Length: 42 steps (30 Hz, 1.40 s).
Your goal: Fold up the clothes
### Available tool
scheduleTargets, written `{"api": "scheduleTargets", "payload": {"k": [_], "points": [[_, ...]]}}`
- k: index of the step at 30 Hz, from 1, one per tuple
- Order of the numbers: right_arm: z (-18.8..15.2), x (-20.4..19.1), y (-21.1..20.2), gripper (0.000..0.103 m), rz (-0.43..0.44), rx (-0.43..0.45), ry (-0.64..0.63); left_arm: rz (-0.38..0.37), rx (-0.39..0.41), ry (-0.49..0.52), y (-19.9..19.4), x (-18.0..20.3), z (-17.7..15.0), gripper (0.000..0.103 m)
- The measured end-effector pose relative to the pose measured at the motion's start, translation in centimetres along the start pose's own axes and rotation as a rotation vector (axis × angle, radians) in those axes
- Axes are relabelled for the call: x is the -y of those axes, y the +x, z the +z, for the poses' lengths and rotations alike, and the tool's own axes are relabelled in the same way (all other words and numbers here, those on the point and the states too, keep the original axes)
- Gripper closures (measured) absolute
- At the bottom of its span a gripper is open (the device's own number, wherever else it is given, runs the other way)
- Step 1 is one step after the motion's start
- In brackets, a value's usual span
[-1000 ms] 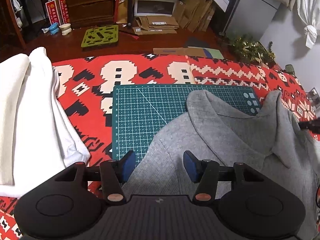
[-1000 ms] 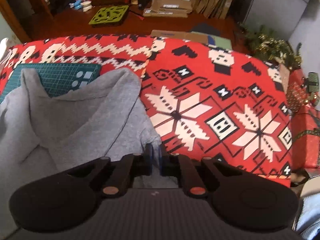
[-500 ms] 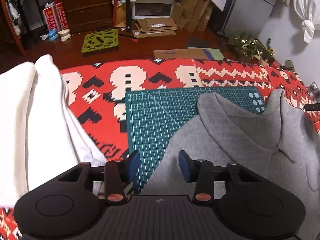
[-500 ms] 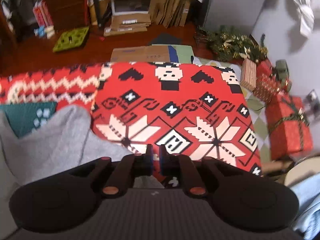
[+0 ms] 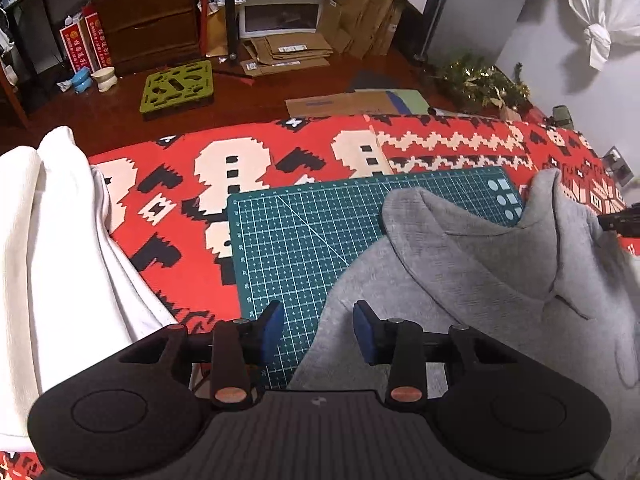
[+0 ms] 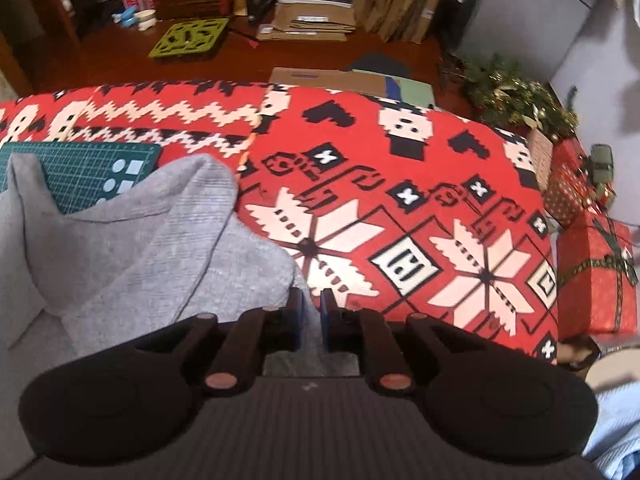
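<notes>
On the table (image 5: 280, 152), under a red patterned cloth (image 6: 400, 184), a green cutting mat (image 5: 304, 236) carries the upper part of a grey shirt (image 5: 480, 272), collar toward twelve o'clock. Most of the shirt spreads from the mat toward four o'clock. At nine o'clock of the mat lies a folded white garment (image 5: 60, 260), apart from the shirt. The left gripper (image 5: 319, 330) hovers over the shirt's left edge, its jaws apart with mat and grey fabric showing between them, the pads not pressing on anything. The right gripper (image 6: 311, 314) sits at the shirt's right edge, jaws nearly together; whether fabric is pinched between them I cannot tell.
</notes>
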State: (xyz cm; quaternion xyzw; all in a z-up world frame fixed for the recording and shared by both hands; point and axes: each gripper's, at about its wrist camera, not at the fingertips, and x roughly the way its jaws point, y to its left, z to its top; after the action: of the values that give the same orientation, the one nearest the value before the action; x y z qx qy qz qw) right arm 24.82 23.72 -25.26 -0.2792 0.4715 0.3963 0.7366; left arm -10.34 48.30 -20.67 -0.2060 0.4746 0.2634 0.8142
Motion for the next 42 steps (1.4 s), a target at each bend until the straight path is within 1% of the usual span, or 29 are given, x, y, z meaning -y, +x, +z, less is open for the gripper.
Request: {"api": "scheduleTargets", "payload": {"k": [1, 2, 3, 4, 5, 6, 8, 9, 11, 13, 14, 16, 17, 18, 21, 26, 27, 28, 29, 30, 32, 33, 35, 37, 40, 41, 42], "points": [[0.0, 0.1, 0.1, 0.093, 0.006, 0.006, 0.003, 0.0, -0.006, 0.004, 0.1, 0.1, 0.0, 0.065], [0.0, 0.3, 0.1, 0.097, 0.024, 0.0, 0.01, -0.002, -0.012, 0.007, 0.2, 0.1, 0.0, 0.065], [0.1, 0.5, 0.1, 0.103, 0.042, -0.008, 0.017, -0.002, -0.017, 0.011, 0.3, 0.2, 0.0, 0.065], [0.2, 0.5, 0.1, 0.103, 0.042, -0.011, 0.014, -0.001, -0.02, 0.016, 0.4, 0.3, 0.0, 0.065], [0.3, 0.3, 0.1, 0.103, 0.028, -0.009, -0.016, 0.001, -0.022, 0.021, 0.4, 0.3, 0.1, 0.065], [0.4, 0.1, 0.1, 0.103, -0.015, 0.0, -0.054, 0.005, -0.021, 0.028, 0.5, 0.4, 0.1, 0.065], [0.7, 0.6, 0.3, 0.103, -0.089, 0.022, -0.076, 0.013, -0.019, 0.041, 0.5, 0.5, 0.2, 0.065], [0.8, 1.2, 0.5, 0.103, -0.099, 0.022, -0.052, 0.017, -0.019, 0.046, 0.5, 0.5, 0.2, 0.065], [0.8, 2.3, 0.8, 0.103, -0.087, 0.026, -0.013, 0.025, -0.02, 0.05, 0.7, 0.4, 0.3, 0.065], [0.6, 2.5, 0.7, 0.103, -0.078, 0.032, -0.023, 0.023, -0.019, 0.05, 0.8, 0.3, 0.4, 0.069], [0.6, 2.5, 0.6, 0.103, -0.074, 0.035, -0.024, 0.02, -0.019, 0.049, 0.8, 0.2, 0.4, 0.074], [0.4, 2.7, 0.4, 0.103, -0.063, 0.041, -0.009, 0.015, -0.016, 0.048, 0.8, 0.1, 0.5, 0.079], [0.4, 2.6, 0.3, 0.103, -0.068, 0.045, -0.01, 0.013, -0.012, 0.049, 0.7, 0.0, 0.6, 0.085], [0.3, 2.6, 0.2, 0.103, -0.074, 0.048, -0.011, 0.01, -0.01, 0.05, 0.8, -0.1, 0.7, 0.087], [0.4, 2.3, 0.4, 0.103, -0.081, 0.048, -0.01, -0.02, -0.015, 0.041, 1.2, -0.3, 1.0, 0.087], [0.9, 2.1, 0.7, 0.103, -0.07, 0.046, -0.02, -0.066, -0.06, 0.02, 3.0, -0.5, 1.8, 0.087], [1.0, 2.1, 0.7, 0.103, -0.07, 0.045, -0.019, -0.079, -0.06, 0.023, 3.2, -0.3, 1.9, 0.09], [1.0, 2.1, 0.7, 0.103, -0.069, 0.043, -0.015, -0.091, -0.065, 0.033, 3.2, -0.1, 1.9, 0.096], [0.9, 2.2, 0.7, 0.103, -0.07, 0.042, -0.012, -0.085, -0.063, 0.059, 3.2, 0.3, 1.9, 0.099], [0.9, 2.2, 0.7, 0.103, -0.071, 0.042, -0.009, -0.054, -0.053, 0.106, 3.1, 0.9, 1.9, 0.099], [0.8, 2.2, 0.5, 0.103, -0.085, 0.047, -0.009, 0.041, -0.02, 0.19, 2.8, 1.8, 1.7, 0.1], [0.8, 2.2, 0.5, 0.103, -0.104, 0.054, -0.006, 0.072, -0.011, 0.205, 2.7, 1.8, 1.7, 0.1], [0.9, 2.5, 0.5, 0.103, -0.131, 0.065, 0.012, 0.079, -0.017, 0.167, 2.7, 1.1, 1.7, 0.1], [0.8, 2.9, 0.9, 0.103, -0.108, 0.05, 0.038, 0.076, -0.022, 0.164, 2.7, 0.9, 1.8, 0.099], [0.8, 3.0, 0.6, 0.102, -0.088, 0.044, 0.023, 0.068, -0.024, 0.179, 2.6, 1.1, 2.0, 0.085], [0.9, 3.1, 0.3, 0.101, -0.084, 0.052, 0.03, 0.07, -0.016, 0.185, 2.4, 1.2, 2.2, 0.077], [0.9, 3.2, -0.1, 0.098, -0.079, 0.06, 0.038, 0.072, -0.001, 0.192, 2.0, 1.3, 2.4, 0.073]]}}
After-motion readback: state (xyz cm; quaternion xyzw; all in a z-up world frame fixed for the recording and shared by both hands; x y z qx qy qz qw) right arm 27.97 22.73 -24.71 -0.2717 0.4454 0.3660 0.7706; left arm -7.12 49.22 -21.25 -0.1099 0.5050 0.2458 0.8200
